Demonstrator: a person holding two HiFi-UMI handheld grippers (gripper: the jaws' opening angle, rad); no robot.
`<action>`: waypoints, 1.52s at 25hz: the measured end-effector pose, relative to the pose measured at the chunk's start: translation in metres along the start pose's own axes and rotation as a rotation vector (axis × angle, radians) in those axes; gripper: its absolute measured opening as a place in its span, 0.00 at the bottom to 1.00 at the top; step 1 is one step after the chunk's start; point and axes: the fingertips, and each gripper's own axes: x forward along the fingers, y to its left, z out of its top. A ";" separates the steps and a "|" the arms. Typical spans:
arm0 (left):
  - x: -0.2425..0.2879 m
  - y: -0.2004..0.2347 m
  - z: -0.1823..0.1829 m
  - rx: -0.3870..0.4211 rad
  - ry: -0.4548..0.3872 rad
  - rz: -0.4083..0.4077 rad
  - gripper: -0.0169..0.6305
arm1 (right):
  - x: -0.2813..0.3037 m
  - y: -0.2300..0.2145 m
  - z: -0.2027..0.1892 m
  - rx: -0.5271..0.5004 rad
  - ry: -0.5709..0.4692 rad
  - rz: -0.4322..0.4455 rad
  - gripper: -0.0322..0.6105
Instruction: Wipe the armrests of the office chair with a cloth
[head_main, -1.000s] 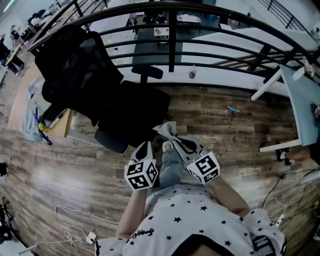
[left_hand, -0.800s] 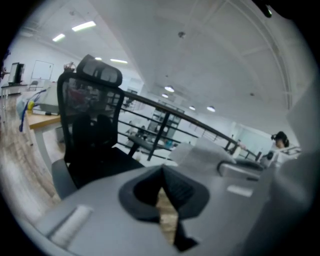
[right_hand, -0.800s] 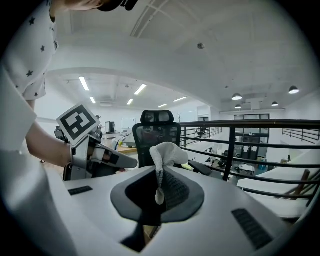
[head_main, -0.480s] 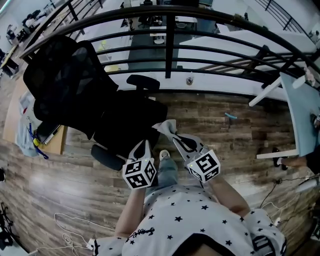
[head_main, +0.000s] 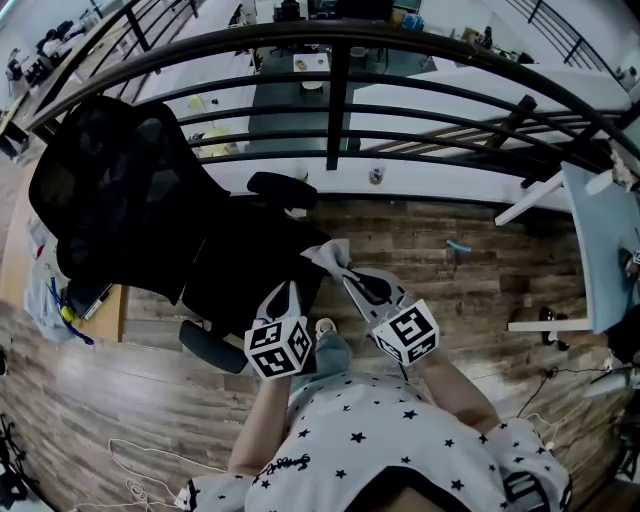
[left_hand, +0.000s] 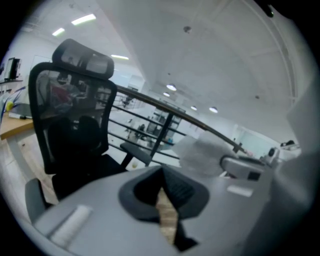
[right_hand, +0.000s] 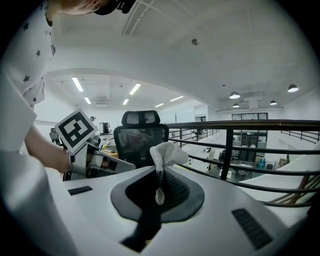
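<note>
1. The wood-plank floor (head_main: 420, 250) lies under everything, and a black metal railing (head_main: 335, 100) runs along its far edge.
2. The black office chair (head_main: 130, 200) stands left of the person, with its mesh back furthest left. Of its 2 armrests, the far armrest (head_main: 282, 188) sits beside the railing and the near armrest (head_main: 212, 347) sits closer to the person.
3. The left gripper (head_main: 290, 295) is held near the seat's front. Its jaws are pressed together at the tips with nothing between them.
4. The right gripper (head_main: 345, 275), just beside the left one, is clenched on a white cloth (head_main: 333, 255).
5. The cloth bunches above the jaw tips in the air, near the seat edge and apart from both armrests.
</note>
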 end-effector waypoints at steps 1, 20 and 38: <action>0.006 0.002 0.004 -0.003 0.001 0.002 0.03 | 0.005 -0.005 0.002 -0.002 0.001 0.002 0.09; 0.061 0.069 0.065 -0.093 -0.046 0.127 0.03 | 0.109 -0.056 0.044 -0.051 0.008 0.096 0.09; 0.072 0.117 0.089 -0.218 -0.117 0.359 0.03 | 0.190 -0.084 0.067 -0.127 0.027 0.317 0.09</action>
